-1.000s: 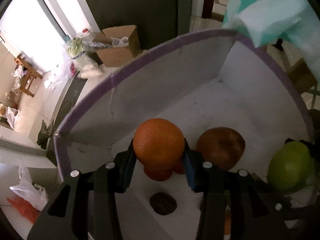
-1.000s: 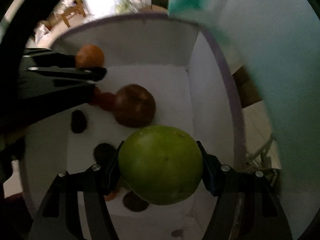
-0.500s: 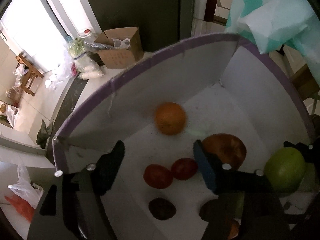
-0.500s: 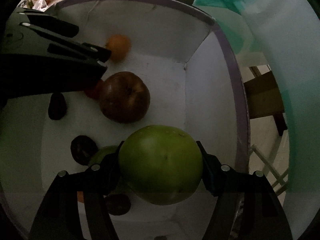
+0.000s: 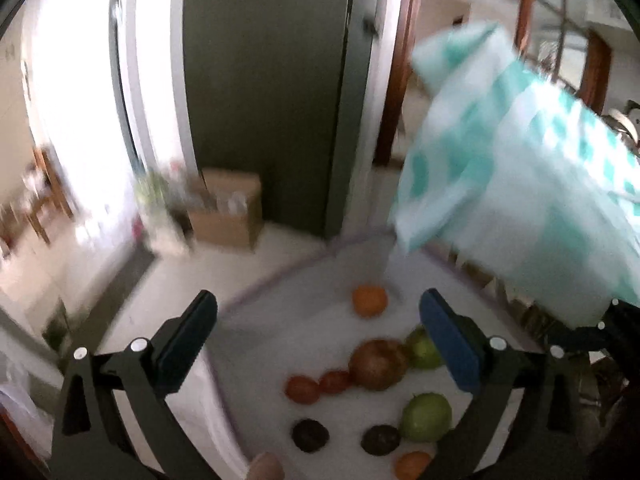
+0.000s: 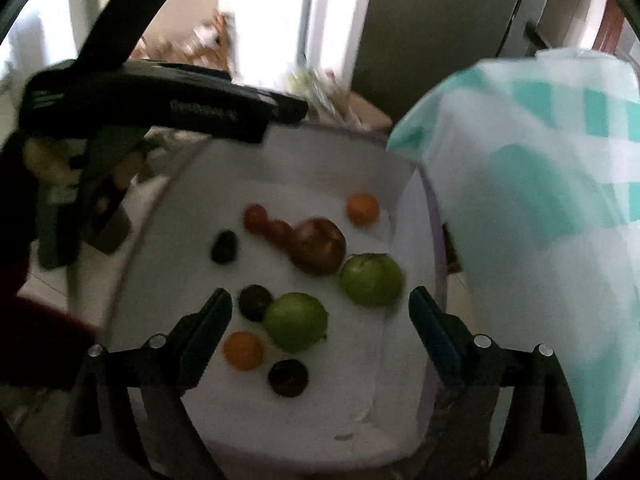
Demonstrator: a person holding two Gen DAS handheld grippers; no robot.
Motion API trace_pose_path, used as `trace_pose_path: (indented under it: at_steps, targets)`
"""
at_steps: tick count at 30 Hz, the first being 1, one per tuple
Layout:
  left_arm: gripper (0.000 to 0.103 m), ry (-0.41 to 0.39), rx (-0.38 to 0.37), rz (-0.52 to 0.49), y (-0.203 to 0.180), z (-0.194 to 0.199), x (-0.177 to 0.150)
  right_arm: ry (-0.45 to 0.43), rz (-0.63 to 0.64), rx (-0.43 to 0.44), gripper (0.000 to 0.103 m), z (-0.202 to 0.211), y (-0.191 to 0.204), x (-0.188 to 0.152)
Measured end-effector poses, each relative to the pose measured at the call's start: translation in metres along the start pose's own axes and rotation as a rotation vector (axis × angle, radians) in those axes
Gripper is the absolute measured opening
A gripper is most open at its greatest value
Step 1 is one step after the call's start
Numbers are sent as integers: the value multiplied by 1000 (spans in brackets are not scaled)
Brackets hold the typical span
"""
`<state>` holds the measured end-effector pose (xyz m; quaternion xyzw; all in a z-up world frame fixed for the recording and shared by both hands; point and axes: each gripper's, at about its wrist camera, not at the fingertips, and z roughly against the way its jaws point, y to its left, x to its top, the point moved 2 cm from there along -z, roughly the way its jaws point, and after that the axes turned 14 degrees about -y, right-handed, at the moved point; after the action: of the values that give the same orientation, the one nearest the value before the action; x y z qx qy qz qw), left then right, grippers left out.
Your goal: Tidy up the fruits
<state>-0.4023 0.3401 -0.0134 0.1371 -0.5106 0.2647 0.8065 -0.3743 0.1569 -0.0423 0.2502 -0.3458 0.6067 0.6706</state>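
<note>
A white box with a purple rim (image 6: 437, 240) holds several fruits: an orange (image 6: 362, 208) at the far corner, a brown apple (image 6: 319, 245), two green apples (image 6: 371, 279) (image 6: 295, 321), two small red fruits (image 6: 256, 217), dark fruits (image 6: 224, 246) and a small orange fruit (image 6: 243, 350). My right gripper (image 6: 320, 334) is open and empty above the box. My left gripper (image 5: 320, 340) is open and empty, raised over the box's left side; the orange (image 5: 369, 300), the brown apple (image 5: 378, 364) and a green apple (image 5: 426, 417) lie below it. The left gripper also shows in the right wrist view (image 6: 224, 110).
A teal-and-white checked cloth or bag (image 6: 540, 200) hangs over the box's right side, also in the left wrist view (image 5: 520, 184). A cardboard box (image 5: 226, 212) and bags sit on the floor beyond, by a dark green door (image 5: 264, 92).
The left gripper opened and let the orange drop into the box; the right gripper released the green apple beside the brown apple. Both grippers rose and pulled back.
</note>
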Motion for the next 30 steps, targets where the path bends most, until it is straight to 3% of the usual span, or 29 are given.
trace_pose_path:
  at_steps: [2, 5, 9, 13, 21, 30]
  targets:
    - [102, -81, 31, -39, -6, 25, 16, -46, -7, 30, 88, 15, 1, 6]
    - [102, -92, 82, -50, -13, 40, 24, -63, 6, 56, 88, 21, 9, 9]
    - [102, 50, 57, 3, -23, 28, 4, 82, 62, 7, 88, -11, 17, -12]
    - [102, 171, 55, 16, -32, 10, -28, 217, 38, -37, 88, -36, 7, -33]
    - [102, 277, 52, 10, -39, -7, -66, 258, -83, -64, 88, -46, -21, -46]
    - [102, 299, 66, 13, -35, -10, -76, 274, -80, -64, 88, -52, -19, -46]
